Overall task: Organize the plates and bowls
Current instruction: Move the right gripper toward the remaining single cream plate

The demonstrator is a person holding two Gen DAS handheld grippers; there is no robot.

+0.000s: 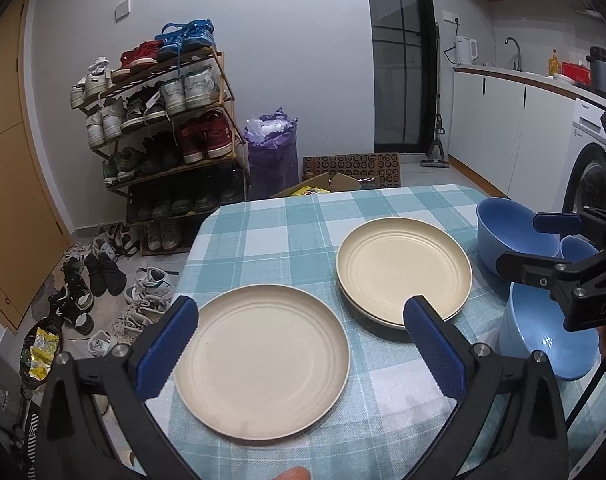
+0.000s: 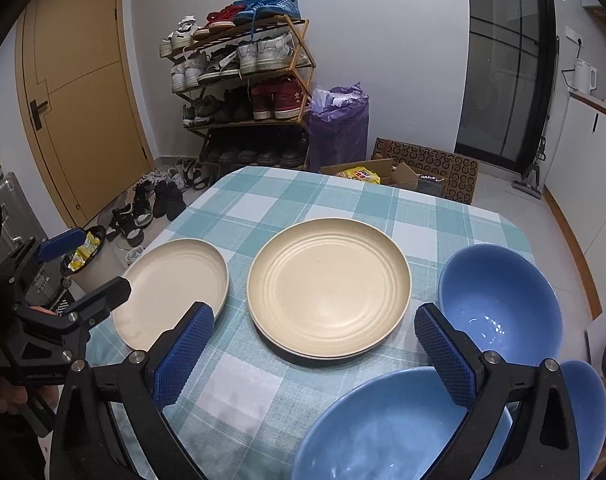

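A table under a teal-and-white checked cloth [image 2: 263,216] carries everything. Three glossy blue bowls sit at its right side: the nearest [image 2: 383,428], one behind it [image 2: 499,304], and a third at the edge [image 2: 591,400]. Two stacked cream ridged plates [image 2: 329,284] lie centre, and a single cream plate [image 1: 263,364] lies to their left. The left gripper [image 1: 303,328] and the right gripper [image 2: 315,336] are both spread wide, grasping nothing.

Letters "DA" read on black body of right tool [image 1: 551,240], at right edge of left wrist view; rest of word cut off. Small dark label seen on white appliance [image 1: 591,120] behind that tool, too small to be read. Faint print on left tool [image 2: 89,262] body blurred, unreadable. No other legible text found.
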